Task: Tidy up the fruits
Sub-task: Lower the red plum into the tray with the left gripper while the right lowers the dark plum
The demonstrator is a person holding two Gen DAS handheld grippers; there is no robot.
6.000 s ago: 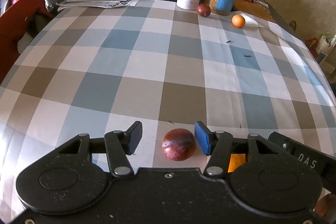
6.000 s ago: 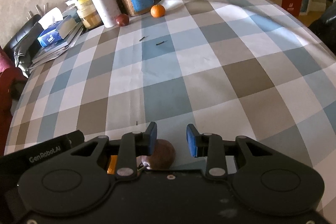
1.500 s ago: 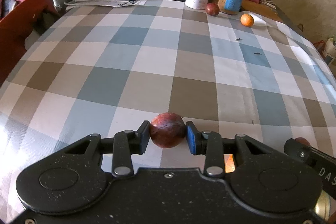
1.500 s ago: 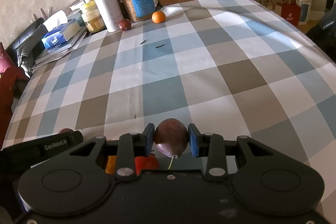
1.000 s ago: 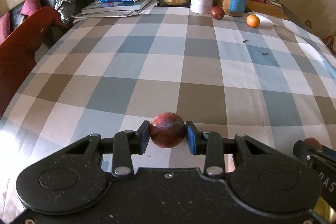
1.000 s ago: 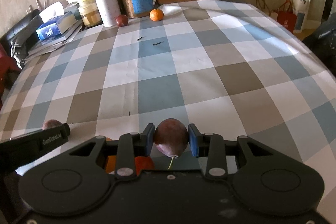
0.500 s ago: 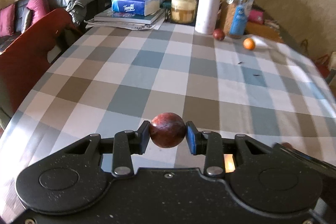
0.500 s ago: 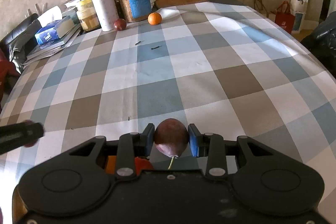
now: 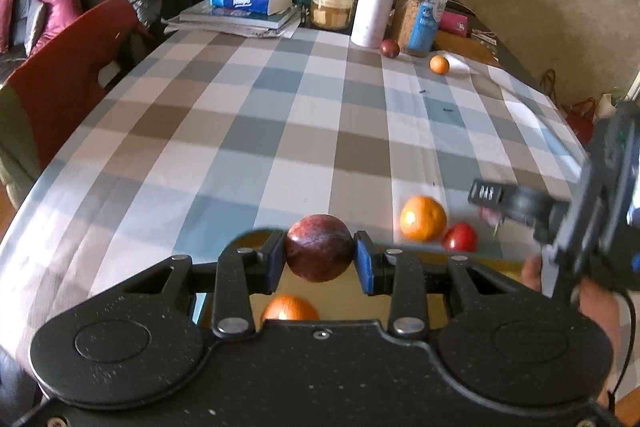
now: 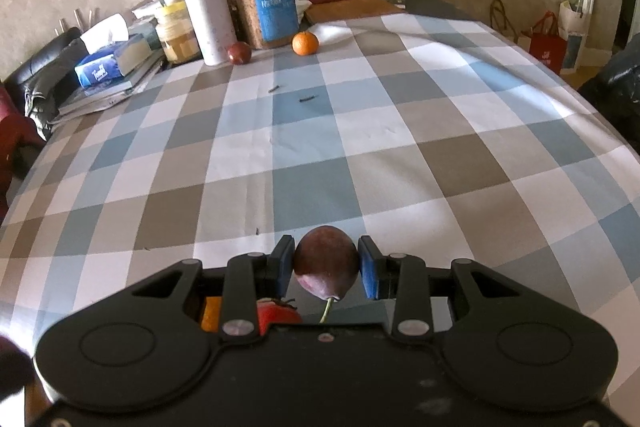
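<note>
Fruits are being carried: we are clamping a mottled red plum in the left gripper and a darker, stemmed plum in the right gripper, both lifted above the checked tablecloth. We are judging this the transport step; next we are needing a set-down spot. Only the left view is showing the near orange and tomato on the cloth, beside the right tool.

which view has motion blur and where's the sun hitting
Left wrist view: the right gripper at the right edge is smeared by motion, while the plum in the left gripper stays sharp. Right wrist view: sharp; sunlight falls in bright patches on the checked tablecloth.
</note>
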